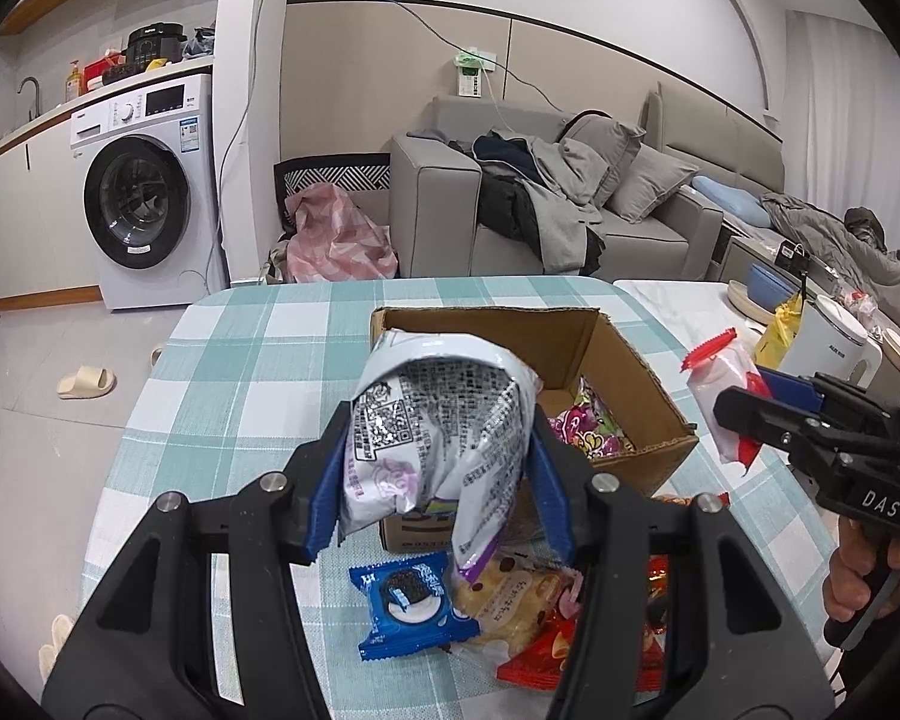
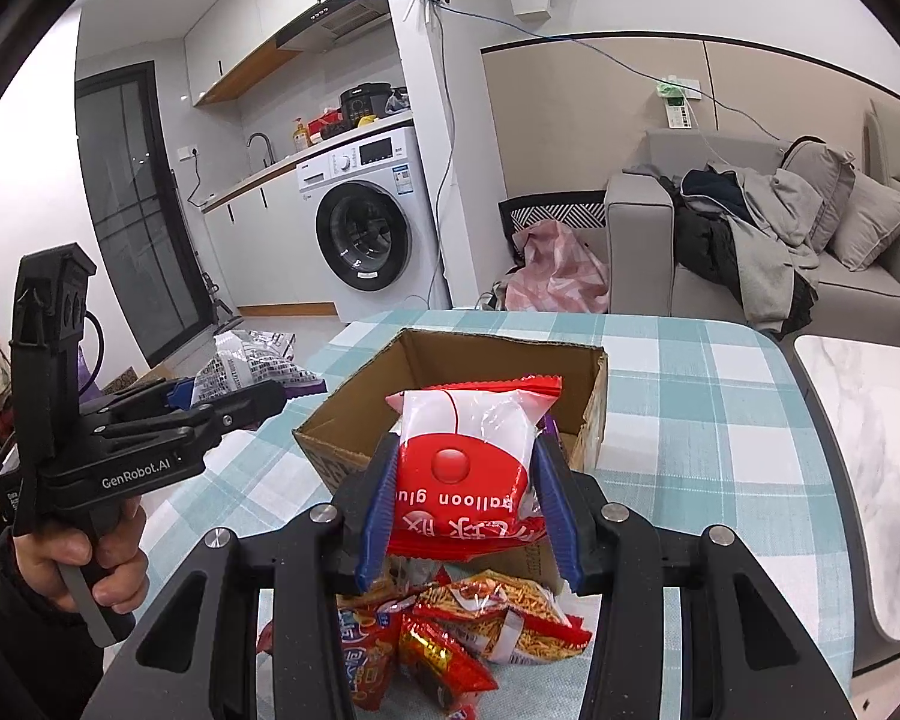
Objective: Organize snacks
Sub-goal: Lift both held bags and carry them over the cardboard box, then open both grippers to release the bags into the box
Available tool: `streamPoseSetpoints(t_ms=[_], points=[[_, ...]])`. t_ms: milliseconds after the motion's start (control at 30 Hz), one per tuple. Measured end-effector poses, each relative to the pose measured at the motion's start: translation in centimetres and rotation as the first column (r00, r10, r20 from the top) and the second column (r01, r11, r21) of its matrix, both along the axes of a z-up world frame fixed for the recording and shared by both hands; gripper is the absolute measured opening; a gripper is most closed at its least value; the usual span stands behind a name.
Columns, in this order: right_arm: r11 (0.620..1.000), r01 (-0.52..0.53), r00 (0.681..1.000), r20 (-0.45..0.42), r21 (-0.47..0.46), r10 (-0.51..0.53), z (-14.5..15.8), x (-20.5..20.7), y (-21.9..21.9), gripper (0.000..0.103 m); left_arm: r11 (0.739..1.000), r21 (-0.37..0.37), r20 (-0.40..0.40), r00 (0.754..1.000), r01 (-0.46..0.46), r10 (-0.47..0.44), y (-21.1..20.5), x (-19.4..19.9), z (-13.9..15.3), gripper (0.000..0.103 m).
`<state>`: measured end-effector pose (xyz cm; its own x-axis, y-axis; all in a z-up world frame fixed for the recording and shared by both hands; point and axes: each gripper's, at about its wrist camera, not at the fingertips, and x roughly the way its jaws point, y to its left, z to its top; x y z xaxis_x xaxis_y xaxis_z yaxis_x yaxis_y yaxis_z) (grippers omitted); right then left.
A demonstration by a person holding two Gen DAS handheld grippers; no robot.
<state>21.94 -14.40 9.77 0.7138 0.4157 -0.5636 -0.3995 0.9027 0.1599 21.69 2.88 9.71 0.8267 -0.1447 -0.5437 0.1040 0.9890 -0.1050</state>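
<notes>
Silver snack bag [image 1: 432, 438] pinched in left tongs [image 1: 441, 480], red-white balloon-glue packet [image 2: 468, 468] clamped in right tongs [image 2: 468, 504], both above cardboard box [image 1: 576, 330] on worktop [image 1: 240, 360].

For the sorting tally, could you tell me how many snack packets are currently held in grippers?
2: the silver packet in the left gripper, and the red-and-white packet in the right gripper.

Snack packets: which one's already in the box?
The purple-and-yellow packet lying inside the cardboard box; the rest are gripper-held or piled on the tablecloth.
</notes>
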Motion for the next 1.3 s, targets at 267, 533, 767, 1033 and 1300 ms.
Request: streamPoseSetpoints(t_ms=[267,533,767,1033,1300], points=[[1.0,-0.003,1.0,-0.01,-0.016,0.003,-0.4,1.8,1.4,0.044,1.0,0.003,-0.008,1.0,-0.004,0.004,0.3,2.1,-0.4,0.051],[0.999,0.005,1.0,-0.031,-0.039,-0.006,-1.4,3.5,2.0,0.044,1.0,0.003,-0.019,1.0,0.013,-0.013,0.2,4.3,-1.2,0.051],[0.999,-0.002,0.998,-0.064,-0.038,-0.001,-2.7,4.9,2.1,0.044,0.999,0.011,-0.04,0.998,0.04,-0.04,-0.4,6.4,-2.7,0.051],[0.999,-0.022,0.994,-0.11,-0.034,0.018,-4.4,6.8,2.3,0.044,0.997,0.035,-0.076,0.995,0.074,-0.071,-1.5,8.6,-5.1,0.051],[0.999,-0.05,0.986,-0.16,-0.02,0.047,-5.3,8.7,1.5,0.044,0.994,0.045,-0.134,0.986,0.102,-0.095,-2.4,9.2,-7.1,0.052]])
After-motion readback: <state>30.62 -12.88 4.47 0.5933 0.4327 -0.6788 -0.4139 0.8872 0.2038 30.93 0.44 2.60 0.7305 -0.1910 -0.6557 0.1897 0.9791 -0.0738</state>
